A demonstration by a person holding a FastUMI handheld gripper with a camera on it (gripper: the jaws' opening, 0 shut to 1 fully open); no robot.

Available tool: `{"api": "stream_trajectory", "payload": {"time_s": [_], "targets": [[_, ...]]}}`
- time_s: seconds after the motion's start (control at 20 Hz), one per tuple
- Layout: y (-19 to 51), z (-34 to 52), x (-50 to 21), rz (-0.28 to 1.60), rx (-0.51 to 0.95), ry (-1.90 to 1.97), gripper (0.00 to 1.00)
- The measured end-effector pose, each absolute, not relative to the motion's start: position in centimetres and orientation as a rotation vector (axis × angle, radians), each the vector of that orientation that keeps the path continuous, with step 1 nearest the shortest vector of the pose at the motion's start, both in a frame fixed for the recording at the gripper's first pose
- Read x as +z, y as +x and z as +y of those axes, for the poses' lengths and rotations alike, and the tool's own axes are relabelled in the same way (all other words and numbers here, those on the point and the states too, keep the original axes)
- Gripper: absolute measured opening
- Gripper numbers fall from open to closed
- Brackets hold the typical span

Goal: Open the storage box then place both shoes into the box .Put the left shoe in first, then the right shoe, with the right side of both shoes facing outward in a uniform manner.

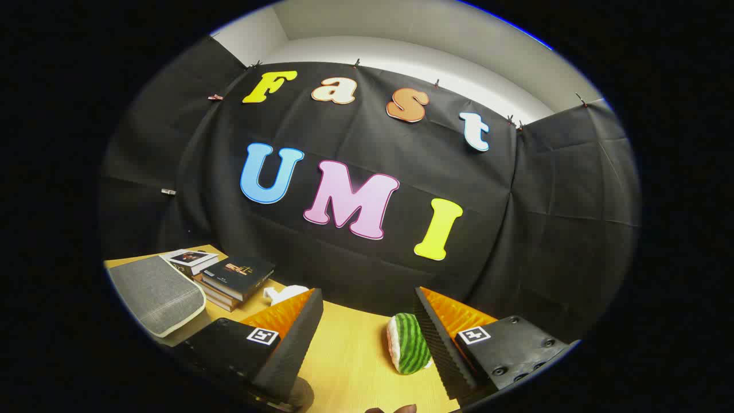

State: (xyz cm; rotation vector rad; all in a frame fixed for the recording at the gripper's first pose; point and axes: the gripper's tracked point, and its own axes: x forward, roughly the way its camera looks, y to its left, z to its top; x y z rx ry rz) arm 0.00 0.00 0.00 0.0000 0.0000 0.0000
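The storage box [157,293], a grey fabric-covered thing with a pale rim, lies on the tabletop [355,355] well off to the left of the jaws, beyond the left finger [289,338]; its lid looks closed, though from this low angle that is hard to be sure of. One shoe [408,343], green with dark stripes and a white and pinkish edge, sits on the tabletop in the gap ahead of the jaws, close against the inner face of the right finger [438,338]; whether it actually touches the finger cannot be told. Which shoe of the pair it is cannot be told either.

The gripper [367,321] hangs just above the tabletop with its jaws wide apart and nothing clamped between them. Each finger has a dark ribbed pad on the inside and an orange body behind it, with a small square black-and-white marker on the black mount.

Beyond the left finger, a stack of books [232,281] rests on the tabletop, with another book [192,259] behind it, next to the box. A small white object [284,293] lies just past the left fingertip, partly hidden by it.
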Motion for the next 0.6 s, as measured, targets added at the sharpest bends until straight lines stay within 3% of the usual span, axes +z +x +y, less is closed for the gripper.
{"api": "stream_trajectory", "payload": {"time_s": [0.6], "targets": [[-0.08, -0.07, 0.14, 0.008, 0.005, 0.000, 0.97]]}}
